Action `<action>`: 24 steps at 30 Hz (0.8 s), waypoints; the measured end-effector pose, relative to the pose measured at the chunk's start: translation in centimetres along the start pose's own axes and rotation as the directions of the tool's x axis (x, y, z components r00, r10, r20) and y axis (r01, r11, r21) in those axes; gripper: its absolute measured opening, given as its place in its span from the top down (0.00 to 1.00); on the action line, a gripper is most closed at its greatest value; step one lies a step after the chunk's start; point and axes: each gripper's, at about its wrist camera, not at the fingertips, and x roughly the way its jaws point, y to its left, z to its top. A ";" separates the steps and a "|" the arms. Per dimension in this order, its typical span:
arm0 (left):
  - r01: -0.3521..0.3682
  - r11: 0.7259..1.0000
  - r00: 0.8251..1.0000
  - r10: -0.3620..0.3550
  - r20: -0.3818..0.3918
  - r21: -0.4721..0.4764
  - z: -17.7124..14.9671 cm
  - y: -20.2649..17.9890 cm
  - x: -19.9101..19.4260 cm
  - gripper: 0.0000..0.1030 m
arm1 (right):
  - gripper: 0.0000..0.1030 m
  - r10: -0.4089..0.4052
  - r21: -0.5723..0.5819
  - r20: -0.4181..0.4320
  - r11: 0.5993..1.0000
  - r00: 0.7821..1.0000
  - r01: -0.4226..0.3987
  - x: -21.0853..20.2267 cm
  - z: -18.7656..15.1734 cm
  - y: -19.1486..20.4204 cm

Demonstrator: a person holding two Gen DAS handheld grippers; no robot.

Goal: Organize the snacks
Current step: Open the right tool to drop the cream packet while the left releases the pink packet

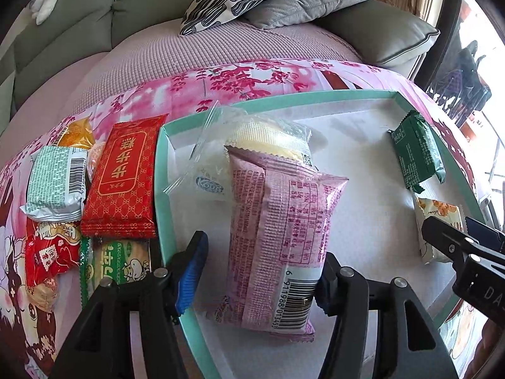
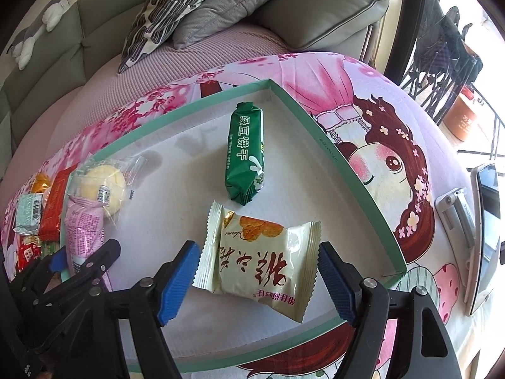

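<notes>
In the left wrist view, the left gripper (image 1: 262, 271) angles steeply down into the green-rimmed box (image 1: 164, 170), fingers released either side of the pink snack packet (image 1: 277, 233) lying there. In the right wrist view, the right gripper (image 2: 255, 278) tilts down likewise, fingers spread clear of the cream pastry packet (image 2: 262, 259) at the box's near right.

A pink crinkled snack packet (image 1: 277, 237) lies flat in the shallow mint-green cardboard tray (image 1: 162, 170), overlapping a clear-wrapped yellow cake (image 1: 268, 142), with a green biscuit pack (image 2: 244, 154) and cream pastry packet (image 2: 258, 255) apart.
</notes>
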 end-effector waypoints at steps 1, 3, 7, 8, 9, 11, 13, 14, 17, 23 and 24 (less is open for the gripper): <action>0.002 1.000 1.000 -0.002 -0.001 0.005 -0.1 0.1 -0.1 0.41 | 0.23 0.000 -0.001 -0.001 1.000 1.000 0.000 0.0 0.0 0.0; 0.008 1.000 1.000 -0.008 -0.003 0.013 -0.4 0.3 -0.2 0.41 | 0.23 0.001 -0.008 -0.005 1.000 1.000 -0.001 0.0 -0.1 0.2; 0.026 0.999 1.000 -0.025 -0.015 0.040 -0.8 0.2 -0.5 0.40 | 0.23 0.003 -0.026 -0.004 1.000 1.000 -0.003 -0.2 -0.1 0.6; 0.029 0.998 0.999 -0.028 -0.024 0.047 -0.8 0.0 -0.5 0.39 | 0.23 0.005 -0.030 -0.004 1.000 1.000 -0.005 -0.3 -0.1 0.6; 0.035 0.998 0.999 -0.033 -0.033 0.056 -0.8 -0.1 -0.5 0.35 | 0.23 0.008 -0.033 -0.005 0.999 1.000 -0.008 -0.3 -0.1 0.7; 0.043 0.996 0.998 -0.039 -0.051 0.081 -0.8 -0.6 -0.5 0.31 | 0.23 0.010 -0.038 -0.007 0.999 1.000 -0.010 -0.3 -0.2 0.8; 0.040 0.995 0.997 -0.034 -0.067 0.091 -0.7 -0.8 -0.5 0.29 | 0.23 0.010 -0.039 -0.005 0.999 1.000 -0.011 -0.3 -0.2 0.8; 0.043 0.995 0.996 -0.036 -0.078 0.090 -0.7 -0.9 -0.5 0.28 | 0.23 0.012 -0.038 -0.004 0.999 1.000 -0.013 -0.4 -0.2 0.8; 0.044 0.994 0.995 -0.035 -0.093 0.100 -0.8 -1.3 -0.6 0.26 | 0.23 0.018 -0.033 0.002 0.999 1.000 -0.018 -0.6 -0.2 0.7; 0.020 0.993 0.997 -0.010 -0.083 0.117 -1.1 -1.9 -1.6 0.20 | 0.22 0.029 -0.032 0.010 0.999 1.000 -0.028 -1.0 -0.2 0.7; 0.008 0.994 0.997 0.001 -0.079 0.113 -1.2 -1.9 -1.9 0.20 | 0.22 0.028 -0.031 0.011 0.999 1.000 -0.028 -1.2 -0.2 0.7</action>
